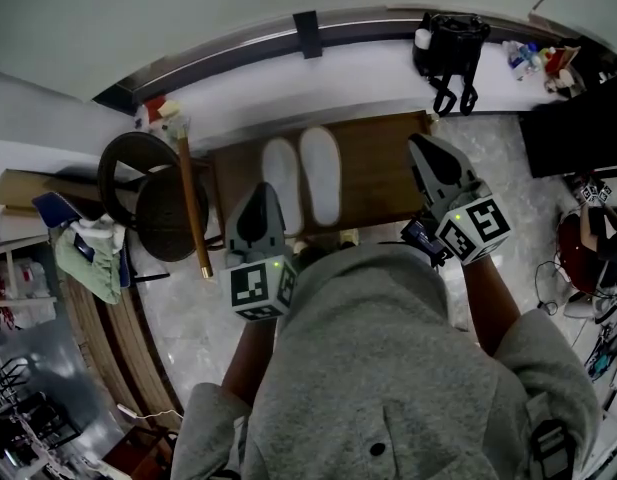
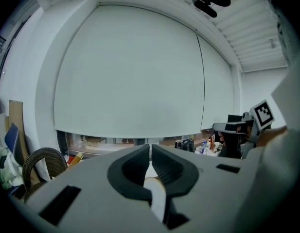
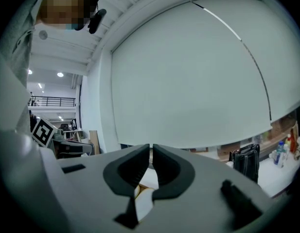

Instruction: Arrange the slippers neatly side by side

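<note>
Nearest you, the left gripper [image 1: 263,190] is keeping its fingers [image 2: 140,154] pressed together, empty. The right gripper [image 1: 418,144] is doing likewise, fingers [image 3: 162,154] touching. Only the head view is showing the two white slippers [image 1: 302,178], lying side by side on the brown desk [image 1: 378,183] just ahead. Both gripper views are catching mostly the white blind [image 2: 130,72] beyond.

My left gripper [image 1: 260,196]: light grey shell, black ribbed jaw pads, black rectangular slots in housing. My right gripper [image 1: 424,150]: same build. Left marker cube [image 1: 258,288]: white faces, black square codes, green lamp lit. Right marker cube [image 1: 475,230]: identical. I wear grey sweatshirt [image 1: 388,368], forearms uncovered.
</note>
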A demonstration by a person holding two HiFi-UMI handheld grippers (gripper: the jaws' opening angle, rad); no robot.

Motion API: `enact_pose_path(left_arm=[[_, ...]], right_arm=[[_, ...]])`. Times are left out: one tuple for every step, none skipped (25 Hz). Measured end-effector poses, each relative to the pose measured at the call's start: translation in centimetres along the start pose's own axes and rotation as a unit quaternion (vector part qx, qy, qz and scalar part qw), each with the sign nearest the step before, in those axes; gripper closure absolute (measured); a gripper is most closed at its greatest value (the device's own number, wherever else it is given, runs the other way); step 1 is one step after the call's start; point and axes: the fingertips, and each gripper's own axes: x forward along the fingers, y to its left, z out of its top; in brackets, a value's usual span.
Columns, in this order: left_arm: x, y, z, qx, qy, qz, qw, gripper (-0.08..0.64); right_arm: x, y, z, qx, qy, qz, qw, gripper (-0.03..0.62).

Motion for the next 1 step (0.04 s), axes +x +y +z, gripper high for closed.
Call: enact_pose_path(left_arm=[[0.00, -0.04, -0.12, -0.001, 0.001, 0.000, 1.0000, 0.532]], right_arm=[[-0.05, -0.03, -0.08, 0.001, 0.000, 0.001, 1.000, 0.555]])
